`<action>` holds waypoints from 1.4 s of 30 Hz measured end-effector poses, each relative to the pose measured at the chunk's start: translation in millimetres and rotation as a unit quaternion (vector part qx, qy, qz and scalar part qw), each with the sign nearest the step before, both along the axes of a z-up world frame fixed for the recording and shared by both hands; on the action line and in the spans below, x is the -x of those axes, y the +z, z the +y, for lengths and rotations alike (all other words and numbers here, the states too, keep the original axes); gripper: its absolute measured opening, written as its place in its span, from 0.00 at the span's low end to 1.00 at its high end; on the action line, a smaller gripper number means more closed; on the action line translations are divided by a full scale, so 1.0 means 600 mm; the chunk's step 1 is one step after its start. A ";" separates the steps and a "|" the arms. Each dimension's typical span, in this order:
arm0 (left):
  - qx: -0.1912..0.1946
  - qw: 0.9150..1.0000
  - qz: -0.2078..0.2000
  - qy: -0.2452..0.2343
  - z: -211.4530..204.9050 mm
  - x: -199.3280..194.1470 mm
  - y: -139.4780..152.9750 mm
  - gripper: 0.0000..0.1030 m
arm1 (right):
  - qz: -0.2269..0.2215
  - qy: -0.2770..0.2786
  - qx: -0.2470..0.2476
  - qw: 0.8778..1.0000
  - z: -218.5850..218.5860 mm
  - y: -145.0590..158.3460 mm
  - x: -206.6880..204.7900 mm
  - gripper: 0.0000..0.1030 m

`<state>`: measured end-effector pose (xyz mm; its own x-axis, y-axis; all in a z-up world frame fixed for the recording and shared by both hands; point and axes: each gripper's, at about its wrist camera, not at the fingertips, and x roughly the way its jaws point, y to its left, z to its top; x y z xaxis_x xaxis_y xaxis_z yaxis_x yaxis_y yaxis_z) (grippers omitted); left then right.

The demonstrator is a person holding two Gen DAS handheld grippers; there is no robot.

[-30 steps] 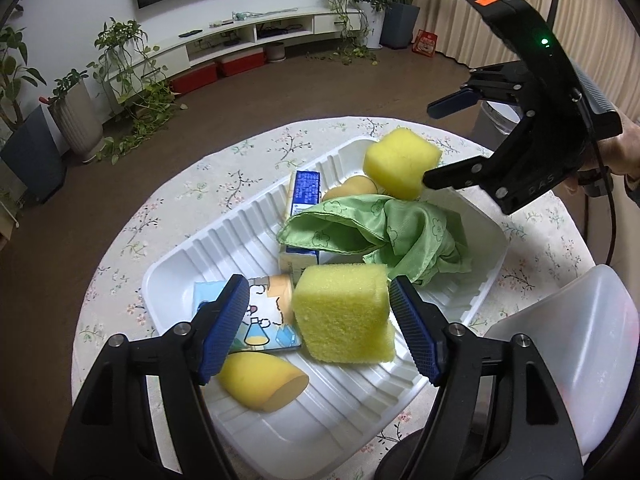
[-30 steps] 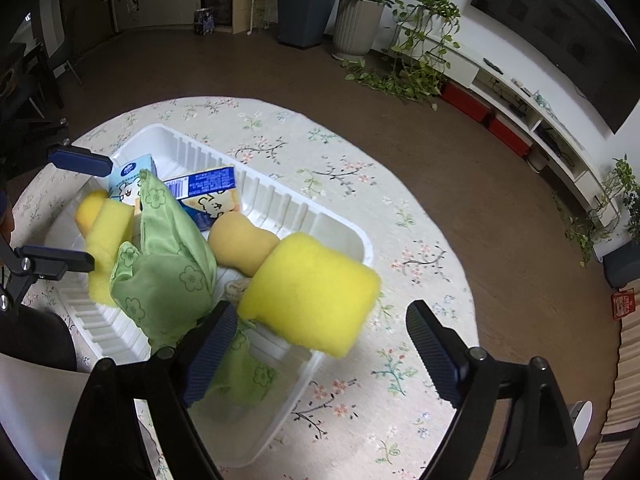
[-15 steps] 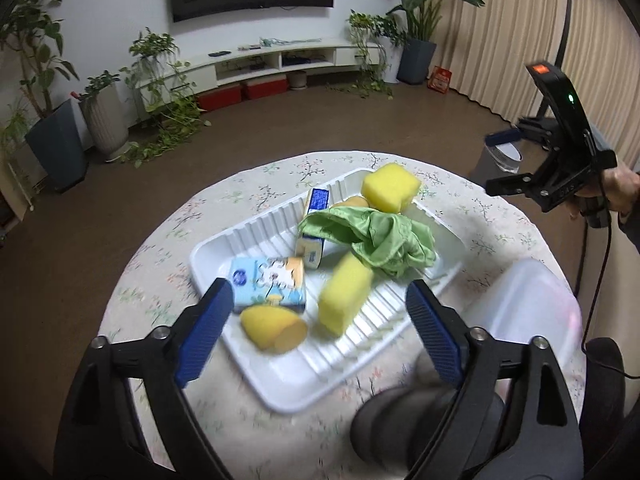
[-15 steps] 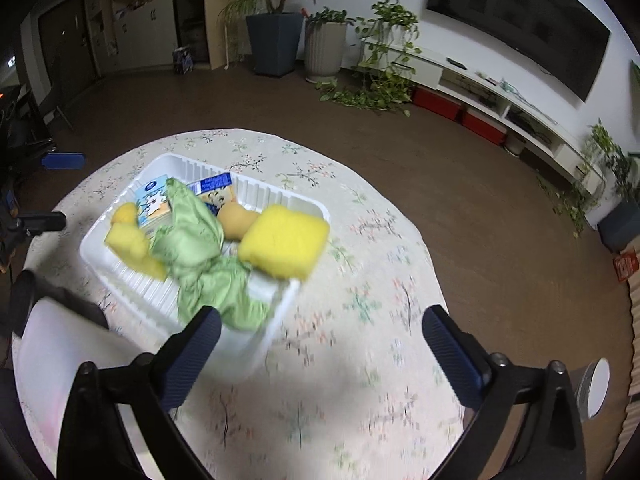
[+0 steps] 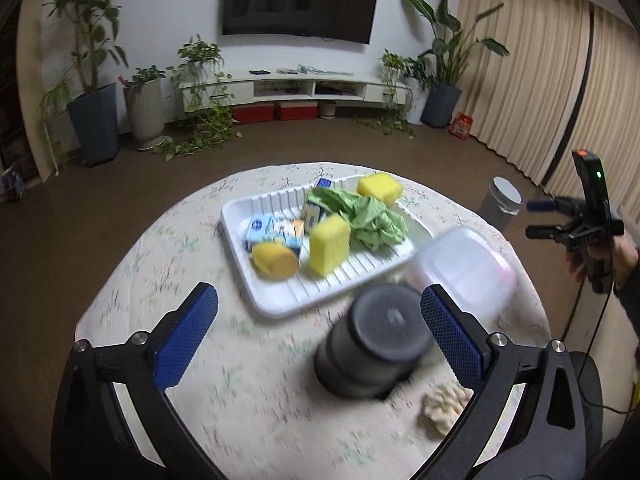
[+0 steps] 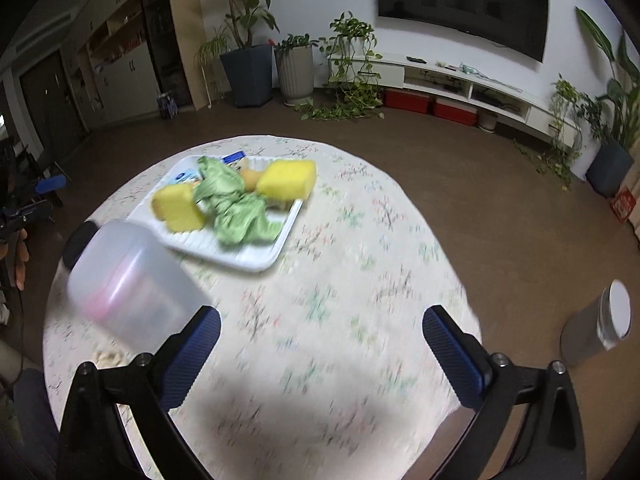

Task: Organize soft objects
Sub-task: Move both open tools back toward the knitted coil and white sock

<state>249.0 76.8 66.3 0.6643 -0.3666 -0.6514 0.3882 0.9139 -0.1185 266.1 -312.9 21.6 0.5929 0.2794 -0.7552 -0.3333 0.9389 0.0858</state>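
A white ribbed tray (image 5: 280,300) (image 6: 256,260) on the round floral table holds two yellow sponges (image 5: 330,244) (image 5: 379,187), a green cloth (image 5: 368,216) (image 6: 236,208), two small cartons (image 5: 276,230) and a yellow rounded piece (image 5: 274,260). My left gripper (image 5: 318,338) is open and empty, well back from the tray. My right gripper (image 6: 322,354) is open and empty over the table's near side; it also shows at the far right of the left wrist view (image 5: 560,220).
A translucent plastic container (image 5: 464,268) (image 6: 132,284) and a dark cylindrical jar (image 5: 374,344) stand near the tray. A pale fuzzy object (image 5: 444,404) lies by the table edge. A grey bin (image 6: 596,324) stands on the floor.
Both grippers have pulled back and up from the tray, empty. The sponge I had between the left fingers now stands in the tray.
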 end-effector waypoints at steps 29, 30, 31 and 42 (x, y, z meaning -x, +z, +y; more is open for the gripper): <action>0.022 0.998 0.050 0.037 -0.090 0.379 -0.152 1.00 | 0.050 0.024 -0.088 0.995 0.150 -0.120 0.345 1.00; 0.025 0.998 0.052 0.038 -0.093 0.385 -0.157 1.00 | 0.052 0.025 -0.087 0.995 0.154 -0.124 0.350 1.00; 0.028 0.997 0.055 0.039 -0.097 0.389 -0.161 1.00 | 0.054 0.026 -0.087 0.994 0.160 -0.129 0.356 1.00; 0.011 0.997 0.045 0.062 -0.123 0.381 -0.190 1.00 | 0.045 0.033 -0.080 0.995 0.191 -0.136 0.370 1.00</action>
